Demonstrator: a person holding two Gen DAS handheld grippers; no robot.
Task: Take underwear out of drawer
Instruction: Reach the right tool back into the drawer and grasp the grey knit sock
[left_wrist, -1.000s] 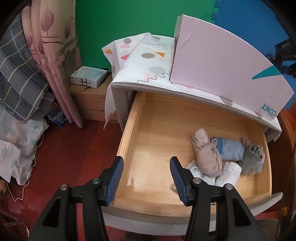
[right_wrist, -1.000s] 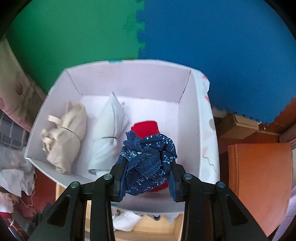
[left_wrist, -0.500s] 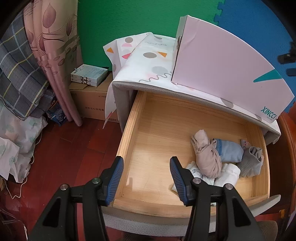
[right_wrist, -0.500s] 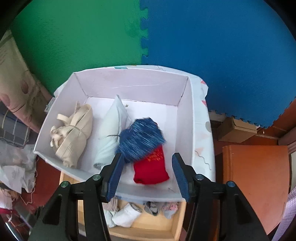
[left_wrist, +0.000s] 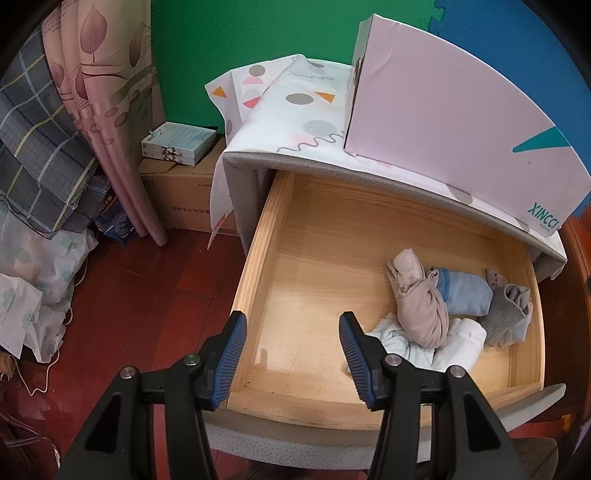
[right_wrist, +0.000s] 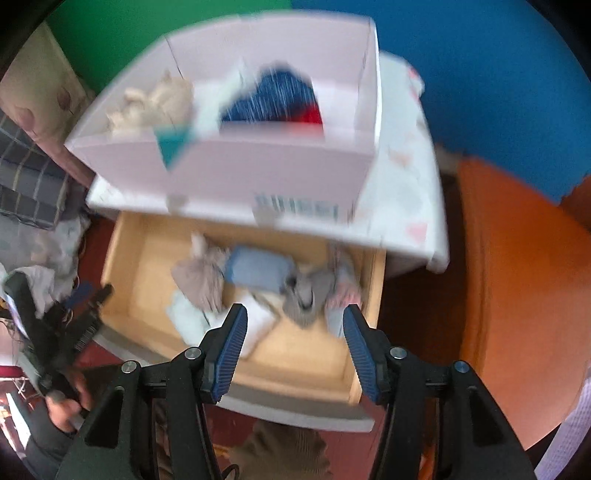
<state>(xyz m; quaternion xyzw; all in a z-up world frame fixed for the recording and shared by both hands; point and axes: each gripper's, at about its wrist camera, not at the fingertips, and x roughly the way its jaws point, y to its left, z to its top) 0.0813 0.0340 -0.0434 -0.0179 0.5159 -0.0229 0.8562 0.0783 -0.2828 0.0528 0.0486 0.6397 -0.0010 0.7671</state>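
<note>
In the left wrist view, the left gripper (left_wrist: 291, 354) is held with jaws partly apart and empty above the near left corner of the pulled-out pale wooden drawer (left_wrist: 258, 266). To the right, the rolled underwear (left_wrist: 424, 314) is bunched in the drawer's near right corner. The pink cardboard box (left_wrist: 443, 122) is seen only from outside there. In the blurred right wrist view, its inside is revealed, a dark blue garment (right_wrist: 273, 96) lying within; the right gripper (right_wrist: 293, 347), jaws lately opened and empty, is poised over the underwear.

right tool (right_wrist: 293, 347) released navy underwear (right_wrist: 271, 98), now over drawer (right_wrist: 122, 266)
</note>
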